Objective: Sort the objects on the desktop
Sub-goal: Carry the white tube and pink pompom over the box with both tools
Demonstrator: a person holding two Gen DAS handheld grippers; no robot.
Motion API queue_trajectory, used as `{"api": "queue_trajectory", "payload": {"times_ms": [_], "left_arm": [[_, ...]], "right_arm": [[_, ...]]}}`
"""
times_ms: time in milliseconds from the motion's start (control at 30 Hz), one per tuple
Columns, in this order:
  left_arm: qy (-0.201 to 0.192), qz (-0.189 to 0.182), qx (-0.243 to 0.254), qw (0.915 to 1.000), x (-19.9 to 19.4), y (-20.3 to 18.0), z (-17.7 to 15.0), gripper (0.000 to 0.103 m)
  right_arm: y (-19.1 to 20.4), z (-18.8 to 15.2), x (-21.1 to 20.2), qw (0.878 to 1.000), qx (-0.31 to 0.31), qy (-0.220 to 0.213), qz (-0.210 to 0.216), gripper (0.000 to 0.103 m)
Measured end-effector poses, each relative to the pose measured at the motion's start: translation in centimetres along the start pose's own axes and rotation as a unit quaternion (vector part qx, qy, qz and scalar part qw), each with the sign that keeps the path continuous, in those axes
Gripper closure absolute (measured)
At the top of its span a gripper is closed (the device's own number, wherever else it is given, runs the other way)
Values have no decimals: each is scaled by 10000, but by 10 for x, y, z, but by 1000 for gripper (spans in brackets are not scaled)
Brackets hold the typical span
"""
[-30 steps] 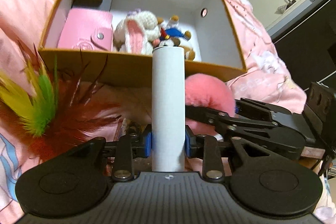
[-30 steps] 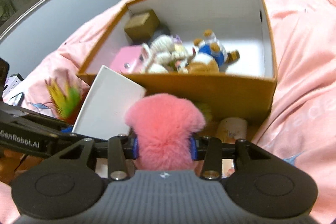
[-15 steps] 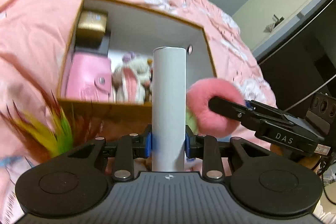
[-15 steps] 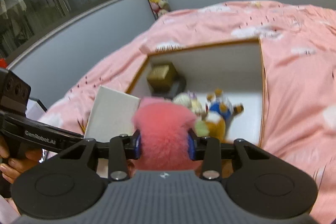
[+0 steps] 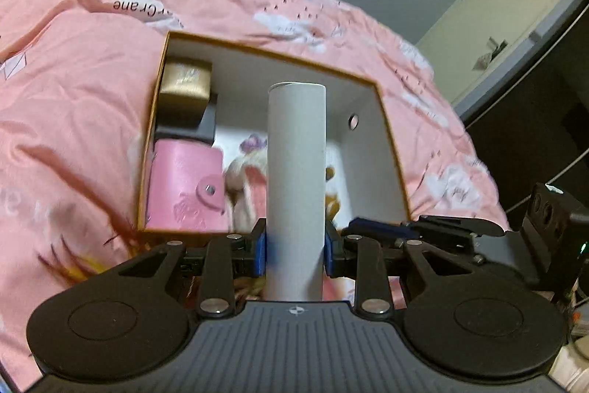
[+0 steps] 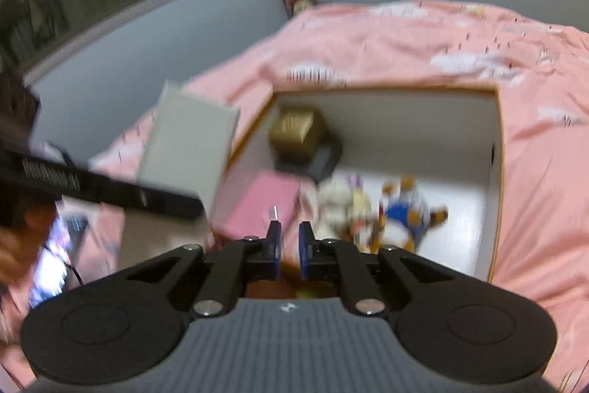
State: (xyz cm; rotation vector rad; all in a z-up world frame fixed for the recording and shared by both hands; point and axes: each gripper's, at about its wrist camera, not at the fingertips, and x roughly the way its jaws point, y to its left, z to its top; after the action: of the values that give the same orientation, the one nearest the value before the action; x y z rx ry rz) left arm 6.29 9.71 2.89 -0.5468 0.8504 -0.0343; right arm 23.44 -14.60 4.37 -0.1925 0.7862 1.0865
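- Pink quilt [image 5: 92, 105] is lying under the open box [image 5: 390, 168], ahead of both tongs.
- Left gripper [image 5: 295, 255] is clamping the white box [image 5: 296, 186], upright, before the open box.
- Right gripper [image 6: 288, 247] is closing, nothing between its jaws.
- Plush toys [image 6: 368, 205] are blurring; white box hiding some.

The white box [image 5: 296, 172] hides most of the plush toys [image 5: 243, 168] behind it. In the right wrist view, motion blur smears the plush toys and a hand [image 6: 22, 245] cut off at nine o'clock.

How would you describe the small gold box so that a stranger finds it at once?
Look at the open cardboard box on the pink bedspread. In its far left corner, the gold box sits on a dark flat case. It is the only shiny gold cube there.
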Motion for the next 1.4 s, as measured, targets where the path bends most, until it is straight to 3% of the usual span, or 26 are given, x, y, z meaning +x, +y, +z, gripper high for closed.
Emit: {"api": "queue_trajectory", "payload": {"times_ms": [67, 133, 333, 467, 700, 833, 1033, 1200, 1400], "left_arm": [[68, 55, 65, 9999, 3, 1, -5, 70], [94, 134, 104, 9998, 2, 1, -11, 70], [78, 244, 2, 9997, 7, 6, -15, 70], [108, 241, -51, 9996, 11, 6, -14, 70], [150, 242, -35, 9996, 20, 3, -13, 70], [187, 247, -17, 9995, 23, 1, -15, 70], [164, 236, -35, 9996, 20, 0, -17, 70], [88, 204, -47, 9997, 16, -1, -16, 70], [-42, 125, 50, 9999, 12, -9, -10, 70]], "right_arm": [[6, -15, 8, 9994, -244, 188, -141, 65], [12, -30, 18, 9970, -561, 324, -419, 53], [5, -58, 56, 9905, -657, 994, -691, 35], [-6, -65, 76, 9883, -484, 1233, -750, 34], [-21, -72, 97, 9866, -391, 1293, -919, 38], [-22, -77, 97, 9850, -489, 1229, -1105, 54], [-29, -72, 73, 9912, -176, 935, -921, 59], [-33, -62, 33, 9978, 181, 501, -396, 59], [-18, -46, -11, 9999, 103, -57, 20, 59]]}}
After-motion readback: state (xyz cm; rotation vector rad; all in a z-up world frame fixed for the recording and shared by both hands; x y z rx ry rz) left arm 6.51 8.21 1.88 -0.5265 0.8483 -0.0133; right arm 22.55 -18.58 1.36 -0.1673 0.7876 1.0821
